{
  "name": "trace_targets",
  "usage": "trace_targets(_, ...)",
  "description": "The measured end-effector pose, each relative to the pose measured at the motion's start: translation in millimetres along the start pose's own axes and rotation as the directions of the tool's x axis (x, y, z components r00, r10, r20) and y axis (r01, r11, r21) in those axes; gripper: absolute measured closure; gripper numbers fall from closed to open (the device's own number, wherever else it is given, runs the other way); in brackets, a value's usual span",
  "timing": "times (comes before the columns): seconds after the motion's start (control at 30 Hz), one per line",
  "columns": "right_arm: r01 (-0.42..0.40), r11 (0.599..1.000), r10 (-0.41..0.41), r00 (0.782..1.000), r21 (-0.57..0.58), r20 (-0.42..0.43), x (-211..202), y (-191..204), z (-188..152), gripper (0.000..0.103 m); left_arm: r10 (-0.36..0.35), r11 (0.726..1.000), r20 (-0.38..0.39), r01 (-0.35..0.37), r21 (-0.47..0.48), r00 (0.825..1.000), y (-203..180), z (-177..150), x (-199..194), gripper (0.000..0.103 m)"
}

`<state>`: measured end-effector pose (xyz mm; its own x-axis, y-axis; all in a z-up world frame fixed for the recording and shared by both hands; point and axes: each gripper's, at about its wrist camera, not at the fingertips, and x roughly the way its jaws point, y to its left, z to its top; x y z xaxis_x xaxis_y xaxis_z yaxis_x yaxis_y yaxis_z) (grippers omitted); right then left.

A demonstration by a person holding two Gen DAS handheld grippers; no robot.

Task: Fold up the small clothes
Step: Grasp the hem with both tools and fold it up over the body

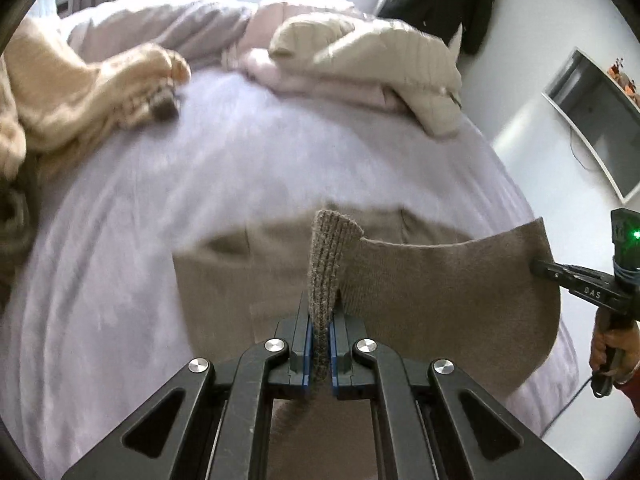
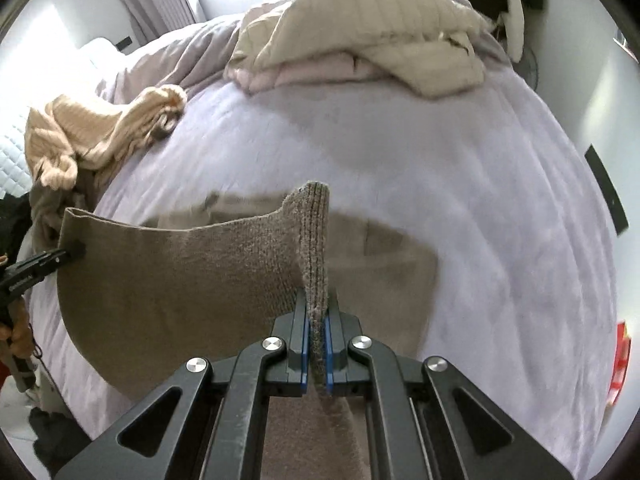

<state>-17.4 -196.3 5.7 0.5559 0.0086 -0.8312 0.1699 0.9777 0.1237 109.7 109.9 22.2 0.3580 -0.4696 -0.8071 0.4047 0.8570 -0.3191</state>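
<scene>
Two claws, left claw (image 1: 320,344) and right claw (image 2: 318,340), each pinch a ribbed corner of one taupe knitted garment (image 2: 180,280) above the lilac bed (image 2: 460,200).

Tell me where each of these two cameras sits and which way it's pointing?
Left wrist: sits on the left gripper, looking along its fingers across the bed; shows the right gripper and the hand holding it.
Right wrist: sits on the right gripper, facing the same way over the bed; the left gripper shows at its left edge.
Shared: the brown knit garment clamped by both, the cream jacket, the tan sweater.
</scene>
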Motion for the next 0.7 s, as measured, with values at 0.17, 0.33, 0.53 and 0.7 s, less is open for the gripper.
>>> trace_targets(0.17,-0.024,0.998,0.026,0.999,0.056,-0.04,55,-22,31,0.097,0.059,0.998,-0.01,-0.059,-0.032,0.998,17,25,48,0.096)
trace_targets(0.33,0.006,0.998,0.002,0.992,0.065,-0.125,128,-35,30,0.097,0.155,0.988,-0.092,-0.156,-0.008,0.984,26,23,118,0.096)
trace_targets(0.53,-0.023,0.993,0.038,0.991,0.112,-0.131,153,-49,24,0.097,0.211,0.976,-0.119,-0.216,-0.035,0.97,40,13,145,0.086)
trace_targets(0.7,0.034,0.982,-0.013,0.993,0.186,-0.116,142,-70,23,0.058,0.326,0.941,-0.1,-0.333,-0.063,0.94,59,13,131,0.034)
